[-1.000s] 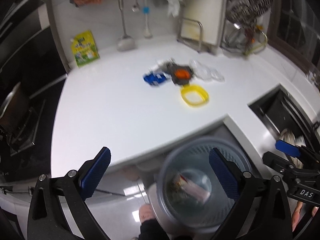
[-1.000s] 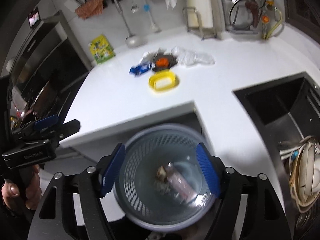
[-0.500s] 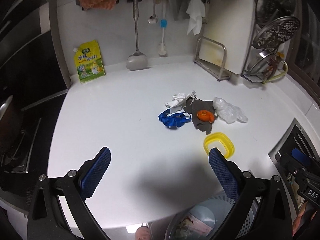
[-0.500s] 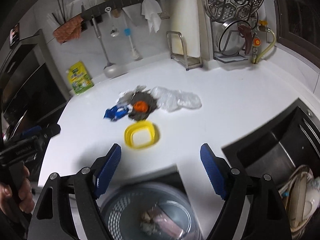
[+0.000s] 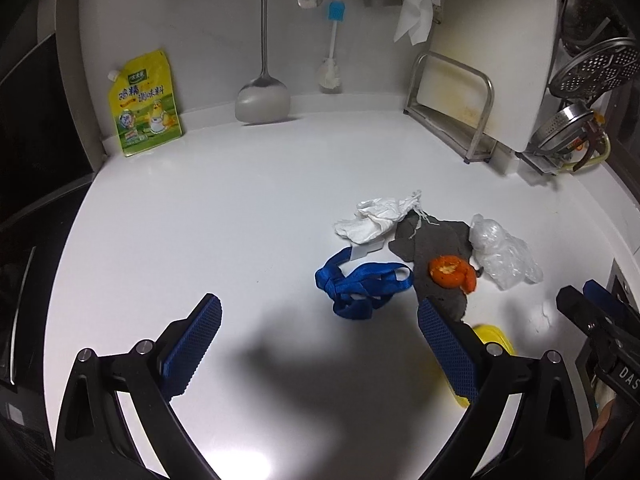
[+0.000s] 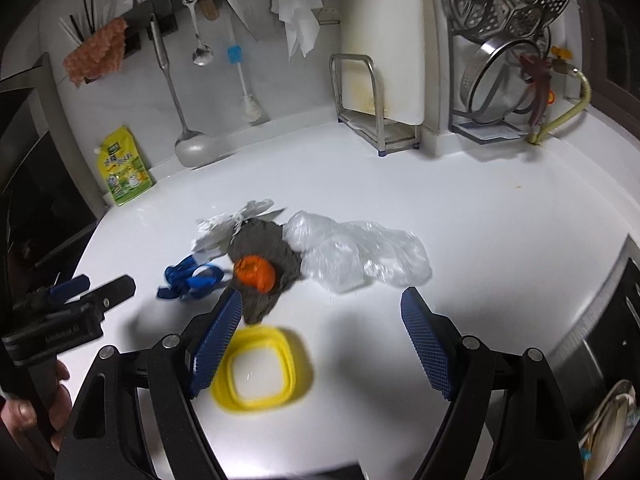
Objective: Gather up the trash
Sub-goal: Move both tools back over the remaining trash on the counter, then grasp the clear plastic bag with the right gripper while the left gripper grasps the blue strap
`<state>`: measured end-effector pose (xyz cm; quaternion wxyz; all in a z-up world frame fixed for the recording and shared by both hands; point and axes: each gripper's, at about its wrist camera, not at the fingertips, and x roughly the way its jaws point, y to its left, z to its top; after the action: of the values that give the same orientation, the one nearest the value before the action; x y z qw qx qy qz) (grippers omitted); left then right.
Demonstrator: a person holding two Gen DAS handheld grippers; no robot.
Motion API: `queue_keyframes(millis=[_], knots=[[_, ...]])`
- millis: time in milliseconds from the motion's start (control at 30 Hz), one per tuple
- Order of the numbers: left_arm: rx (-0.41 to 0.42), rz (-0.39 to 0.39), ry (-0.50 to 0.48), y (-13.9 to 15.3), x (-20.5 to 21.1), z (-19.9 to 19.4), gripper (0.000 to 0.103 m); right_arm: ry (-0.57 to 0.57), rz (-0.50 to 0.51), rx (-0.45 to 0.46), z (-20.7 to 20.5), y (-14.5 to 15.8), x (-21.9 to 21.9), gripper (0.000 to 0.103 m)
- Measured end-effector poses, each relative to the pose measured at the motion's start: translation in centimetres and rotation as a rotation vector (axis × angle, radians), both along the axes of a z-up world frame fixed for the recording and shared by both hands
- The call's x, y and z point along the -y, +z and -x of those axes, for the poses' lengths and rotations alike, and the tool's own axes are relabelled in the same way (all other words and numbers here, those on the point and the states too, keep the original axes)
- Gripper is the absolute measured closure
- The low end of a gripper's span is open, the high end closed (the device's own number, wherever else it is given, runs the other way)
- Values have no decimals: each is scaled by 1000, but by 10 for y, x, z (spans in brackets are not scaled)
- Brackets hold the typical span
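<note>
Trash lies in a cluster on the white counter [image 5: 200, 220]: a blue strap [image 5: 360, 284] [image 6: 190, 276], crumpled white paper [image 5: 372, 220] [image 6: 224, 224], a grey rag [image 5: 432, 248] [image 6: 266, 248] with orange peel [image 5: 452, 274] [image 6: 254, 272] on it, a clear plastic bag [image 5: 504, 256] [image 6: 360, 256] and a yellow lid [image 6: 260, 372] [image 5: 492, 340]. My left gripper [image 5: 318, 344] is open and empty, short of the strap. My right gripper [image 6: 320, 340] is open and empty over the yellow lid.
A yellow seasoning pouch [image 5: 144, 104] leans on the back wall. A ladle [image 5: 262, 96], brush and cloth hang above. A cutting board in a metal rack [image 5: 480, 80] and a dish rack [image 6: 512, 80] stand at the back right. The sink [image 6: 616, 320] is at the right.
Both grippers have risen from over the mesh bin below the counter edge and moved forward over the counter toward the trash. The bin is out of view now.
</note>
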<state>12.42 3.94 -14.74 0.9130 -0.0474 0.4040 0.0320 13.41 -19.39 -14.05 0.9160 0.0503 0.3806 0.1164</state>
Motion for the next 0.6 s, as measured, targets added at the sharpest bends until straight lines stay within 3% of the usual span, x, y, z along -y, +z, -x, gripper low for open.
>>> queue_keyframes(millis=[600], knots=[[-54, 16, -13, -27, -5, -34, 6, 110, 95, -34, -75, -31, -9, 25]])
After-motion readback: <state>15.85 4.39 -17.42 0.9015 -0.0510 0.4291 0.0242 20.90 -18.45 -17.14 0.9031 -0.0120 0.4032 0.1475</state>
